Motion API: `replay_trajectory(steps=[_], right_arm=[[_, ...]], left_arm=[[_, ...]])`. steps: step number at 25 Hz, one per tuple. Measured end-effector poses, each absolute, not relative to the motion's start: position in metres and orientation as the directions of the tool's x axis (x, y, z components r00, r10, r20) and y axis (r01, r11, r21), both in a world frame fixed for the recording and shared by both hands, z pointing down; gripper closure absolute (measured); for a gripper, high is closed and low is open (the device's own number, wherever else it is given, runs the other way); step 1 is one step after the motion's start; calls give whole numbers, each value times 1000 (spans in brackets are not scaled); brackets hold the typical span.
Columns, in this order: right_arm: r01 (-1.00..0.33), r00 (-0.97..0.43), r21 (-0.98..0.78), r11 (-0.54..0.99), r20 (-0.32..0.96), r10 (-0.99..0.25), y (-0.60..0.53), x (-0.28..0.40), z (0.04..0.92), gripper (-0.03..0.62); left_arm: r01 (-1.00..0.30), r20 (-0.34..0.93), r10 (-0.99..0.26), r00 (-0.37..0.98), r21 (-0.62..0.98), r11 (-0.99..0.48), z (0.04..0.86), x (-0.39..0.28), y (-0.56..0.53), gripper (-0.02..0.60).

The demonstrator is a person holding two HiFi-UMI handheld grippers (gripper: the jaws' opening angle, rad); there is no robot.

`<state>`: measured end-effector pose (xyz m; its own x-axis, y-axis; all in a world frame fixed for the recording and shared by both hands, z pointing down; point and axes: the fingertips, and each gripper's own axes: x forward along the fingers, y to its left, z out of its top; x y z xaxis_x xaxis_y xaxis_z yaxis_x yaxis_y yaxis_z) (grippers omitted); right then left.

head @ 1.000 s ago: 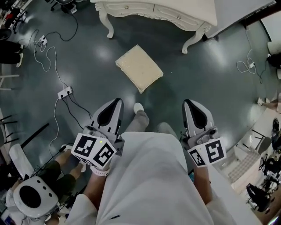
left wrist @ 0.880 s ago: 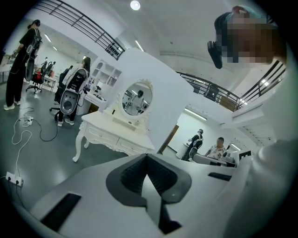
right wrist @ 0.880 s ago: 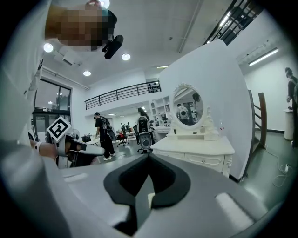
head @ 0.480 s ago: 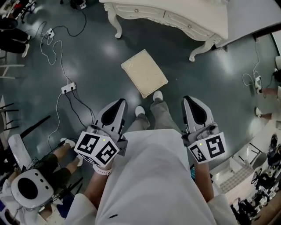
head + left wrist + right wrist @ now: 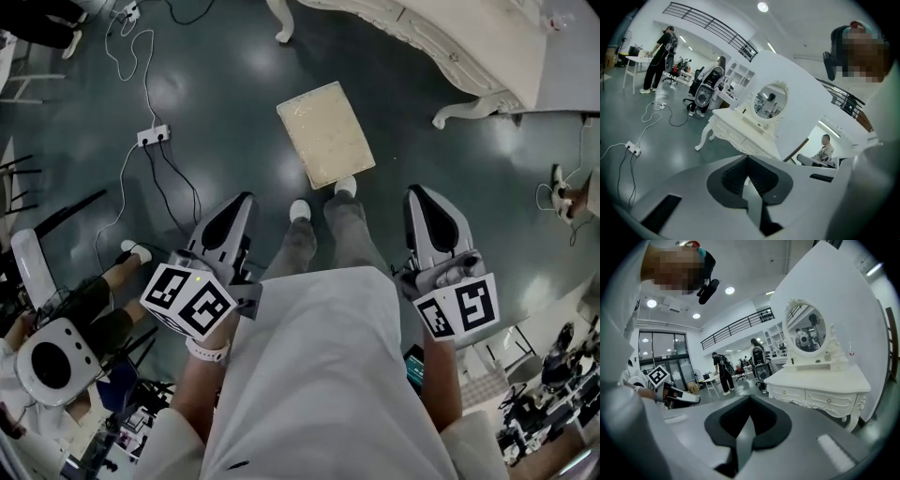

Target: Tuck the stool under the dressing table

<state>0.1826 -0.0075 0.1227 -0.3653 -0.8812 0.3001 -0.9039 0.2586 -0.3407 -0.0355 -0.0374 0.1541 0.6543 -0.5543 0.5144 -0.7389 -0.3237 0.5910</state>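
Stool (image 5: 326, 133) stood out on open floor (image 5: 216, 84), straight ahead of the person & roughly btwn the two grippers, not yet under the table (image 5: 450, 37). Table lay beyond it, up & to the right in the head view, w/ a strip of bare floor btwn them. Stool's long axis ran away from the person, far end tilted a bit left, so it wasn't squared to the table front. Near short edge sat just beside one white shoe (image 5: 345, 186); couldn't tell if touching. L gripper (image 5: 234, 211) hung left of the stool, R gripper (image 5: 424, 202) right of it, both short of it & pointing fwd. R looked a little nearer to the stool's near corner, prob. the closer one to start a push toward the table. Both grippers had jaws fully together w/ nothing in them, per the left gripper view (image 5: 747, 161) & right gripper view (image 5: 750, 401). Neither of those views showed the stool, only the table w/ its oval mirror (image 5: 806, 329). Floor was dark, smooth & glossy w/ lamp glare, so the stool should prob. slide. Room was a big open workspace: power strip (image 5: 153, 136) & cables off left, other ppl & chairs around.
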Motion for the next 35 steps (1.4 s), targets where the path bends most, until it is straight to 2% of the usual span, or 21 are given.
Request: replay_trajectory(steps=[3, 7, 16, 22, 28, 35], right_arm=[[-875, -438, -370, 314, 324, -839, -21, 178, 144, 582], [-826, -525, -432, 362, 354, -774, -30, 162, 173, 582], [-800, -578, -450, 397, 399, -712, -56, 157, 234, 573], [-796, -590, -450, 405, 431, -683, -72, 160, 271, 554], [-800, -588, -455, 391, 464, -663, -74, 159, 311, 553], [-792, -600, -473, 387, 487, -635, -74, 150, 347, 542]], left_arm=[[-772, 552, -575, 604, 586, -248, 175, -51, -47, 572], [-811, 626, -542, 561, 546, -209, 209, -63, -41, 572], [-814, 679, -473, 562, 556, -169, 288, -31, -31, 572], [-810, 671, -481, 564, 561, -168, 334, -15, -39, 571], [-800, 694, -423, 583, 581, -150, 416, 2, -29, 458], [-811, 735, -377, 563, 580, -80, 490, -2, -24, 430]])
